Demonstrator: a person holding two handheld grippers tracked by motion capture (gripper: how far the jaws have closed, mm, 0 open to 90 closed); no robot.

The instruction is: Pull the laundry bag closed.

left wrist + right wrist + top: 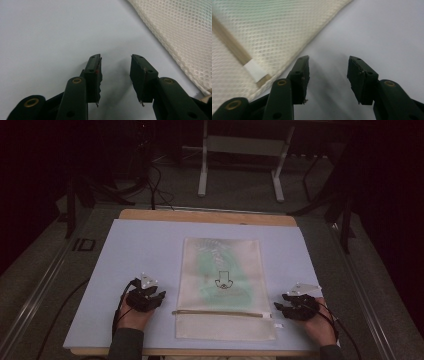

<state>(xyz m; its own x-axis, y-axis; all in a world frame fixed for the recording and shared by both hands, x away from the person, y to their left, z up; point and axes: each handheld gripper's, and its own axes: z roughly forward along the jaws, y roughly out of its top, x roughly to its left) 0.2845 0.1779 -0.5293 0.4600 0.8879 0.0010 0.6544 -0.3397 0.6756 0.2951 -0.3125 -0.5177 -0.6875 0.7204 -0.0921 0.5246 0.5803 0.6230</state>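
Observation:
A cream mesh pouch (222, 285) with a green item inside lies flat in the middle of the pale mat (140, 250). A tan zipper band (222, 313) crosses it near its front end. My left gripper (161, 296) rests on the mat left of the pouch, open, nothing between its jaws. In the left gripper view the left gripper (115, 63) faces bare mat, with the pouch's mesh (180, 32) to its right. My right gripper (278, 302) sits right of the pouch, open and empty. In the right gripper view the right gripper (328, 65) has the mesh (269, 30) and a white zipper tab (255, 70) to its left.
The mat covers a wooden table (210, 216). Beyond its far edge stands a white metal frame (240, 155) on a dark floor with cables. Cables trail from both grippers toward the table's front.

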